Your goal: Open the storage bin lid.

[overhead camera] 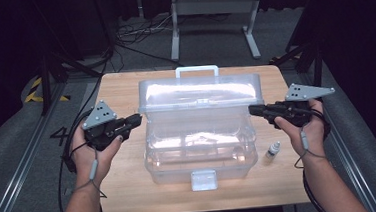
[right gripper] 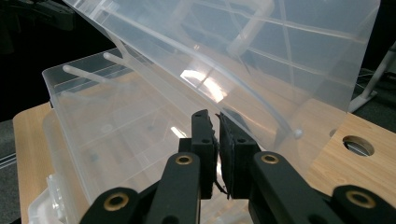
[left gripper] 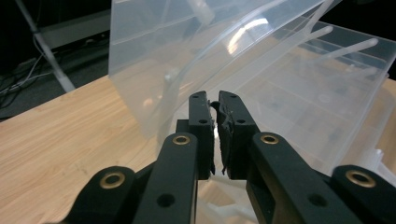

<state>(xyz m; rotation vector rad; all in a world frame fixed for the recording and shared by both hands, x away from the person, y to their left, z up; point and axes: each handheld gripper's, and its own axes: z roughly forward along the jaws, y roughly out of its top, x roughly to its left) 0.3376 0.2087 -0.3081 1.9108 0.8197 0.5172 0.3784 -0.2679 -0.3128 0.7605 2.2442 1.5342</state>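
Note:
A clear plastic storage box (overhead camera: 152, 161) stands in the middle of the wooden table (overhead camera: 117, 93). Its lid (overhead camera: 200, 92) is raised and tilted, with a white handle (overhead camera: 197, 70) on top. My left gripper (overhead camera: 138, 118) is shut, its tips right at the lid's left edge. My right gripper (overhead camera: 251, 110) is shut at the lid's right edge. In the left gripper view the shut jaws (left gripper: 215, 98) point at the tilted lid (left gripper: 154, 56) above the box's base (left gripper: 327, 93). In the right gripper view the jaws (right gripper: 214, 115) sit shut just under the lid (right gripper: 261, 51).
A small dropper bottle (overhead camera: 273, 150) stands on the table to the right of the box. The box's white latch (overhead camera: 203, 179) hangs at its front. A round hole (right gripper: 357, 145) is in the tabletop. Cables and a metal stand (overhead camera: 214, 14) lie on the floor behind.

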